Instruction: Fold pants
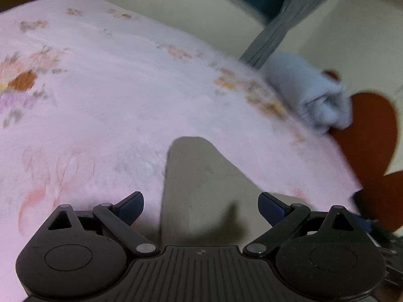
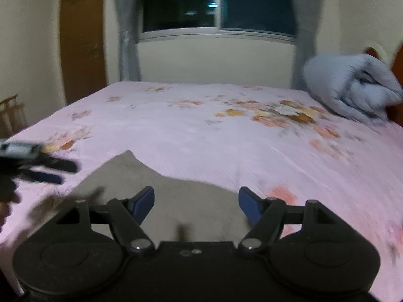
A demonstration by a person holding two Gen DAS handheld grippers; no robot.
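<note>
Bedroom, dim artificial light. Bed (image 2: 226, 136) with pink floral sheet, ahead of both tongs. Rolled pale-blue blanket (image 2: 352, 88) at the bed's far right corner, against a reddish-brown headboard (image 1: 372, 130). Window (image 2: 216, 2), dark outside, in the cream wall (image 2: 214, 60) straight ahead of the right tongs; grey curtains (image 2: 128, 37) on both sides. Brown wooden door (image 2: 83, 37) far left. Wooden rack (image 2: 11, 115), partly seen, at the left edge.
</note>
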